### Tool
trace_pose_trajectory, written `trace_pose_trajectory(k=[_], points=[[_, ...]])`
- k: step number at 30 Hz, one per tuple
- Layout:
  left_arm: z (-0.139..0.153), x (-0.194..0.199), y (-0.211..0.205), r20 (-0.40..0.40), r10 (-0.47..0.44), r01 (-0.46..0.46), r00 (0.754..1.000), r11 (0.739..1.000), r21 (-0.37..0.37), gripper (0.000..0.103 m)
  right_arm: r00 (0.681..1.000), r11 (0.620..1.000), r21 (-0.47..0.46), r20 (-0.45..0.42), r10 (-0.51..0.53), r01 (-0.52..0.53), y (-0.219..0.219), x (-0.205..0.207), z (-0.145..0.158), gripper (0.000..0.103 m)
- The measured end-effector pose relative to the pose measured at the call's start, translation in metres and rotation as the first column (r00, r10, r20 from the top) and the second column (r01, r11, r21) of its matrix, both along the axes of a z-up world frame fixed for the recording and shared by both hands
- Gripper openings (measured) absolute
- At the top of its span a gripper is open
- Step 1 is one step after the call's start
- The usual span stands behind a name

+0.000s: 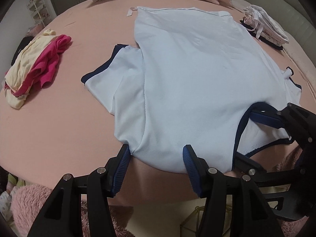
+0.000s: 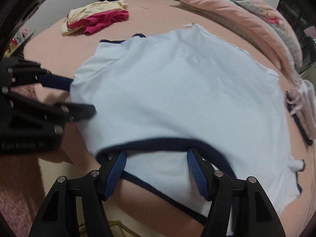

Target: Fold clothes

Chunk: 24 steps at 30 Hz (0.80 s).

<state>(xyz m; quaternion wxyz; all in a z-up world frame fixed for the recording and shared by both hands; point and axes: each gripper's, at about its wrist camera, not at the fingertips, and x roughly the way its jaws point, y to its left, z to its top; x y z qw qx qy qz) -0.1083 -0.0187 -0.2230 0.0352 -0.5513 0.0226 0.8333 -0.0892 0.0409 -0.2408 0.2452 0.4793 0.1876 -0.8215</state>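
A pale blue T-shirt with navy trim lies spread flat on a pink bed sheet, its neck end at the near edge of the bed and its hem toward the far side. One side looks folded in over the body, and a short sleeve with a dark cuff sticks out on the left in the left wrist view.

The left gripper stands at the shirt's near shoulder corner with its jaws partly spread. One blue pad touches the fabric's corner and the other sits against the near edge — whether cloth is pinched between them cannot be told.

The right gripper is at the navy neckline, jaws held wide, both tips at the collar opening with the dark band running across between them. The frame is blurred there, so a grip cannot be confirmed.

Further out, a crumpled heap of cream and magenta clothes lies well apart from the shirt toward the bed's far left. A small stack of folded pale garments sits near the far right — just beyond the shirt's hem. A rolled pink quilt lies along the bed's far edge. A fluffy pink rug shows below the bed.
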Motion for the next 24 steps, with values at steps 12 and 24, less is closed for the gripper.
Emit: trace_pose_trajectory(k=[12, 24], points=[[0.018, 0.021, 0.002, -0.055, -0.032, 0.035, 0.998, 0.998, 0.056, 0.052, 0.986, 0.984, -0.156, 0.129, 0.107, -0.086, 0.032, 0.027, 0.008, 0.064], [0.012, 0.03, 0.026, 0.11, -0.182, 0.188, 0.977, 0.981, -0.046, 0.057, 0.935, 0.922, -0.158, 0.028, -0.353, 0.353, 0.128, 0.003, 0.051, 0.064]])
